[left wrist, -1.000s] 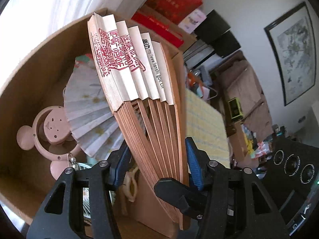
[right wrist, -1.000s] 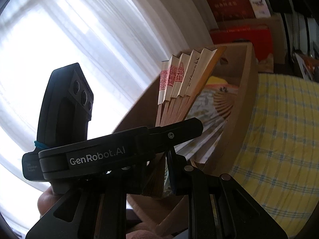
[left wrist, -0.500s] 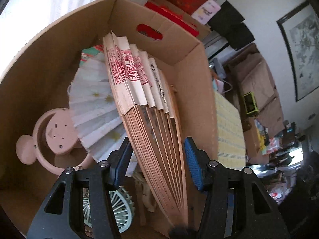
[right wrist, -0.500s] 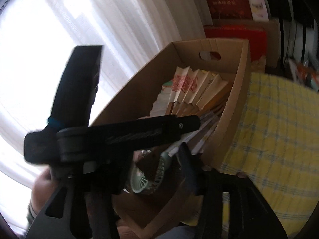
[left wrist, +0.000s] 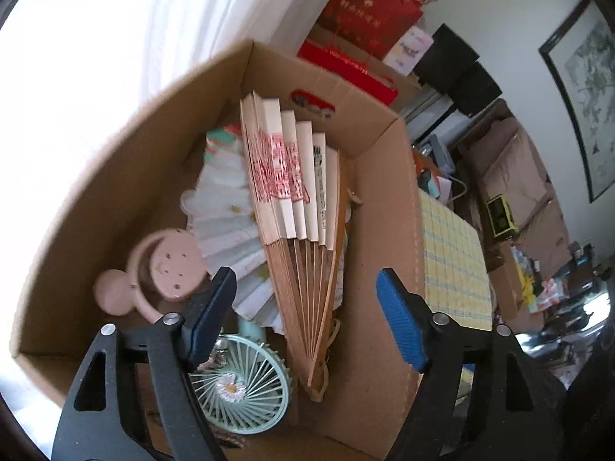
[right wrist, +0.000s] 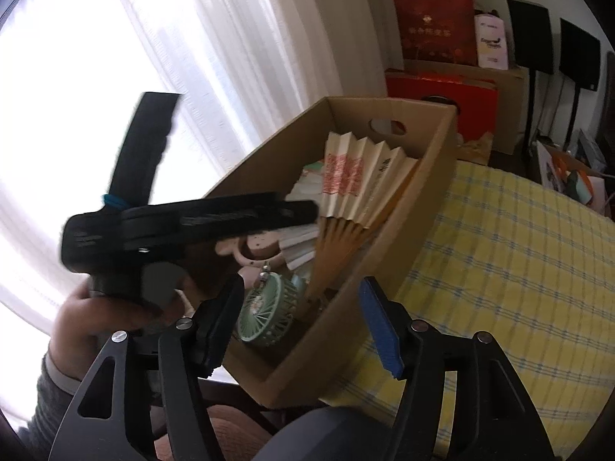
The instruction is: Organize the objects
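Note:
A half-spread paper fan (left wrist: 292, 199) with bamboo ribs and red characters leans inside the cardboard box (left wrist: 115, 192), on top of a white fan (left wrist: 223, 207). A pink mouse-eared hand fan (left wrist: 169, 265) and a mint-green mini fan (left wrist: 238, 384) lie beside it. My left gripper (left wrist: 305, 284) hovers above the ribs with its jaws opening, and the blue pads touch nothing. My right gripper (right wrist: 301, 288) hangs over the box's near corner, its jaws also opening and empty. In the right wrist view, the paper fan (right wrist: 361, 180) rests against the box wall (right wrist: 384, 269).
The box stands on a yellow checked tablecloth (right wrist: 499, 269) beside a bright curtained window. Red gift boxes (right wrist: 434, 34) and black stands sit behind it. A hand (right wrist: 96, 319) holds the left tool's black body (right wrist: 184, 223) over the box. Clutter fills the room at the right (left wrist: 538, 269).
Both grippers went from gripping the bamboo-ribbed fan to open. The fan dropped from above the rim into the box, and both tools drew back from it.

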Tool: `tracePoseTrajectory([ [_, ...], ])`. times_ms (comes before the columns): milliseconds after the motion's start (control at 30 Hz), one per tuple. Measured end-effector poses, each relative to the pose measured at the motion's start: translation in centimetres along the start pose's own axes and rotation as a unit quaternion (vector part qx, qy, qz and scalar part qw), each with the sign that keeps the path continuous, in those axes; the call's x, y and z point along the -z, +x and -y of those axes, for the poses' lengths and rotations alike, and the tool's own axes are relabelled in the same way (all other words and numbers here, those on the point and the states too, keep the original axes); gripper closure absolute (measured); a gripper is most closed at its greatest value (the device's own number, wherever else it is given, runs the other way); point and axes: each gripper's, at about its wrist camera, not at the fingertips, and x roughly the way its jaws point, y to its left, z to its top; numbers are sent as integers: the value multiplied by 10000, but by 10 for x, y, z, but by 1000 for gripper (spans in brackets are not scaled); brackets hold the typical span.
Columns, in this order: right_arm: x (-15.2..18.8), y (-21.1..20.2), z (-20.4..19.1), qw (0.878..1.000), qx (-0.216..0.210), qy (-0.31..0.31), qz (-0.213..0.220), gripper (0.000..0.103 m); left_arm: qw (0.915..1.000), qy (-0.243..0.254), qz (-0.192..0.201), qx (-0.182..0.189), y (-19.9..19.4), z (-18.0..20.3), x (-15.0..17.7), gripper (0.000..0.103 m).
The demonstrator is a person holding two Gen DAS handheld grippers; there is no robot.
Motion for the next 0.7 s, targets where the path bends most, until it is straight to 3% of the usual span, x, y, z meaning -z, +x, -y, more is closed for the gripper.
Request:
tracePoseTrajectory([
  [300,11,-29,23,9982,558,103,216,32,9971,552,265,-462,-31,21,19,25],
  [700,22,-70,58,9920,1080,385,535,19,9921,1127,387,-387,-50,71,43,24],
])
